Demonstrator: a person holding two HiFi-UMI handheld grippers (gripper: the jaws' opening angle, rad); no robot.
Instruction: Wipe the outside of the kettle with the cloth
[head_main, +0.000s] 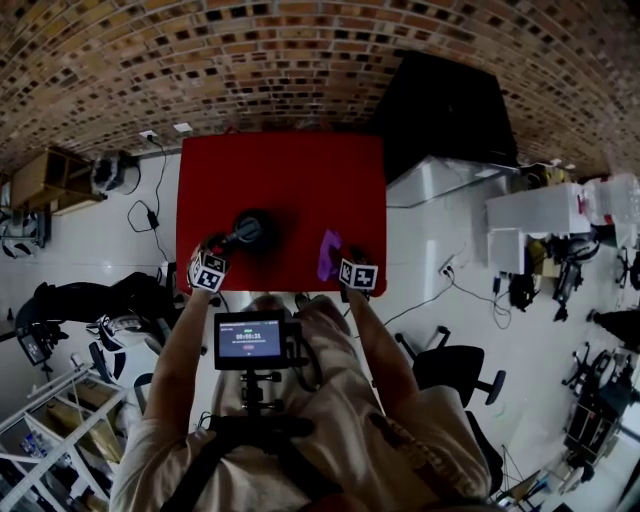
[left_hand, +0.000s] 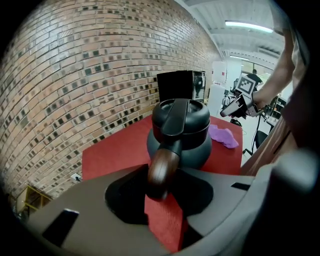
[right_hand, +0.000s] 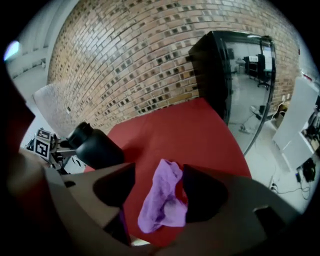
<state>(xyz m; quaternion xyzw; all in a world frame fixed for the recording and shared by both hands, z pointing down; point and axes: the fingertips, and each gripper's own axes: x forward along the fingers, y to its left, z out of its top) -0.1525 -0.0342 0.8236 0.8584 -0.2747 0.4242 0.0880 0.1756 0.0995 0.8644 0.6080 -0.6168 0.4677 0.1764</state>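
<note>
Kettle (head_main: 250, 228), dark, squat and round, stands upright left of centre on the red counter (head_main: 300, 180). Its brown wooden handle (left_hand: 162, 172) reaches back toward the left tool (left_hand: 162, 194), which clamps it. The right tool (right_hand: 159, 186) gapes wide over the crumpled purple cloth (right_hand: 162, 202).

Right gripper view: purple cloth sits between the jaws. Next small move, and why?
Probably close the right hand-held gripper on the crumpled purple cloth: its jaws stand wide apart around the cloth, which lies loose on the red table, while the left hand-held gripper clamps the brown wooden handle of the black kettle.
</note>
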